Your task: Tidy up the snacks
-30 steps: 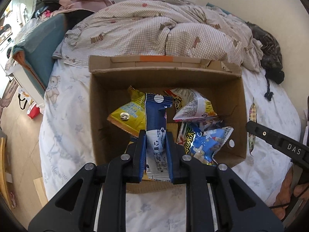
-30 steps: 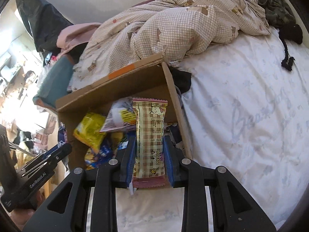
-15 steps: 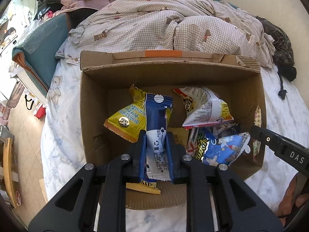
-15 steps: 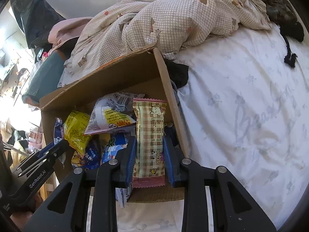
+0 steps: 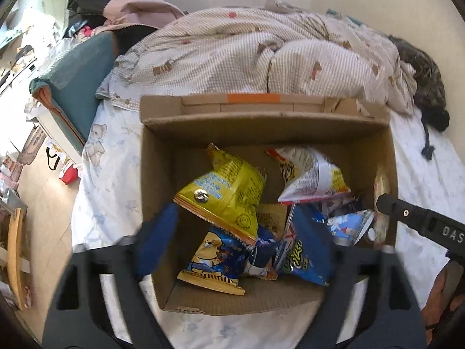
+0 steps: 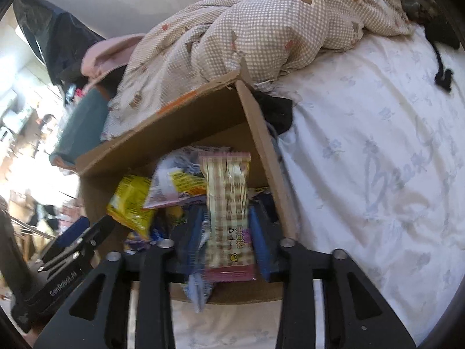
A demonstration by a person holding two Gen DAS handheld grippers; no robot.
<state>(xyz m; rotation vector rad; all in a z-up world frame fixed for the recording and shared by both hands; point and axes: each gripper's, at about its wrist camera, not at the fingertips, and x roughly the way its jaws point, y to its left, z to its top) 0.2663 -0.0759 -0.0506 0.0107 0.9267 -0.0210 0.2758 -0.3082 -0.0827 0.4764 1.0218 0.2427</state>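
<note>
An open cardboard box (image 5: 290, 128) stands on the bed and holds several snack bags, among them a yellow bag (image 5: 226, 192) and a white bag (image 5: 314, 177). My left gripper (image 5: 235, 241) is wide open and empty over the box's near side, its blue pads (image 5: 157, 238) blurred. The blue-and-white packet lies among the bags, hard to tell apart. My right gripper (image 6: 226, 232) is over the box's (image 6: 203, 113) right near corner, its jaws a little apart on either side of a beige checked snack packet (image 6: 226, 203). It also shows in the left wrist view (image 5: 418, 224).
A rumpled checked duvet (image 5: 261, 52) lies behind the box. The white printed sheet (image 6: 377, 160) spreads to the right. A teal pillow (image 5: 78, 87) sits at the bed's left edge, with floor and clutter beyond. A dark garment (image 5: 421, 67) lies at the far right.
My left gripper has opened wide and the blue-and-white packet has dropped into the box. My right gripper's jaws have started to part around the beige packet, which now looks blurred.
</note>
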